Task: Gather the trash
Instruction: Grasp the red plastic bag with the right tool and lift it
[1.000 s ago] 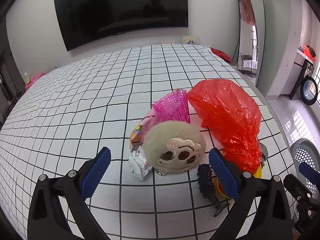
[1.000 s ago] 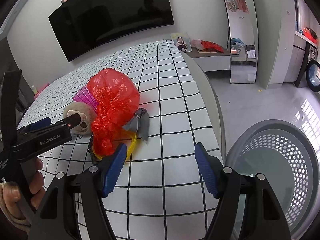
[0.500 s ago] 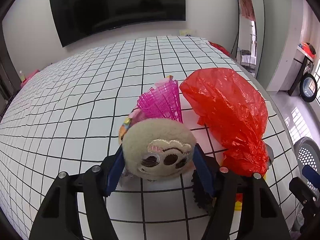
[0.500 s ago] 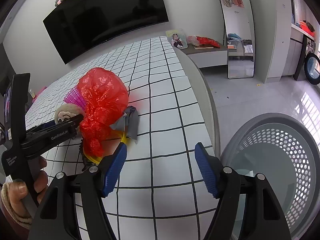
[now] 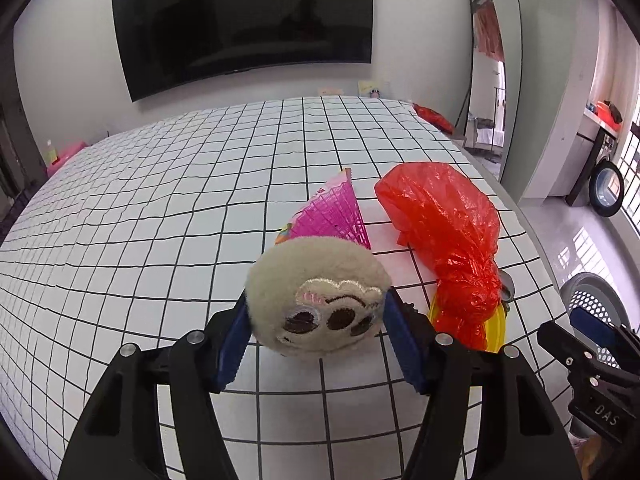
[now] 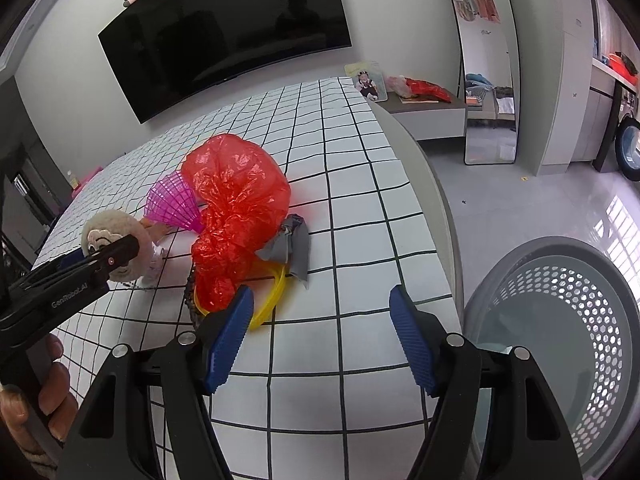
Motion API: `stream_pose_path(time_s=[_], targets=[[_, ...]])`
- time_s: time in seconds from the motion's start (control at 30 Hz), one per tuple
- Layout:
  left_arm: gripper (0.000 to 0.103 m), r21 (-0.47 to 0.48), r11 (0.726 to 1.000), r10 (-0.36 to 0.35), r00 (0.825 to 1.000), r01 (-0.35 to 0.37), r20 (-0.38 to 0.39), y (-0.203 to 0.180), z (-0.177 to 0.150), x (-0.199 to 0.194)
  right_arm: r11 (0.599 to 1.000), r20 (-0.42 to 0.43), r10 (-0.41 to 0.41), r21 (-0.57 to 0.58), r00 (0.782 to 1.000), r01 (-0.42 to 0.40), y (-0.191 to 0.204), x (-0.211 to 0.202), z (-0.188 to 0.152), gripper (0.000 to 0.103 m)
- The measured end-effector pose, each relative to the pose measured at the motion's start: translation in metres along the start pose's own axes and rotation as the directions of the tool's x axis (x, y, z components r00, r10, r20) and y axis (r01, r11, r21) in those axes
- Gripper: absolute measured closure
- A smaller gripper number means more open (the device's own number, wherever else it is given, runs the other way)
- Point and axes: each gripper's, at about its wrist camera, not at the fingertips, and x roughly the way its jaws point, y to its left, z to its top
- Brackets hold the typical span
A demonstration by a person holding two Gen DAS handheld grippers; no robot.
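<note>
A round beige plush toy (image 5: 316, 296) with a stitched face sits between the blue pads of my left gripper (image 5: 316, 305), which is shut on it just above the checked bedspread (image 5: 160, 208). From the right wrist view the plush (image 6: 116, 224) shows in the left gripper (image 6: 100, 260), which a hand holds. Behind it lie a pink mesh cone (image 5: 336, 216) and a crumpled red plastic bag (image 5: 444, 224). My right gripper (image 6: 322, 312) hangs open over the bed near its right edge, with nothing between its fingers.
A yellow ring (image 6: 272, 296), a grey rag (image 6: 292, 244) and a black toothed strip (image 6: 190, 296) lie around the red bag (image 6: 236, 192). A grey perforated basket (image 6: 560, 320) stands on the floor right of the bed. A wall television and a mirror are behind.
My left gripper moved in around the plush, closed on it and carried it up and back a little. The right gripper has stayed put and open.
</note>
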Motion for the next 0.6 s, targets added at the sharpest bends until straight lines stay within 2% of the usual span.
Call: stream_pose_path(time_s=[0.17,0.33,0.6], targets=[[0.042,0.005,1.000,0.025,0.999,-0.026,0.031,0.009,-0.009,-0.010,1.000,-0.007,0.010,-0.024,1.000,-0.010,0.016,0.007,0.006,0.036],[0.042,-0.008,1.000,0.018,0.999,-0.017,0.031,0.019,-0.016,-0.008,0.998,-0.003,0.032,-0.049,0.999,-0.032,0.035,0.015,0.021,0.036],[0.042,-0.038,0.999,0.025,0.999,-0.024,0.029,0.034,-0.025,-0.002,0.992,-0.021,-0.034,-0.124,0.999,0.032,0.068,0.045,0.043,0.036]])
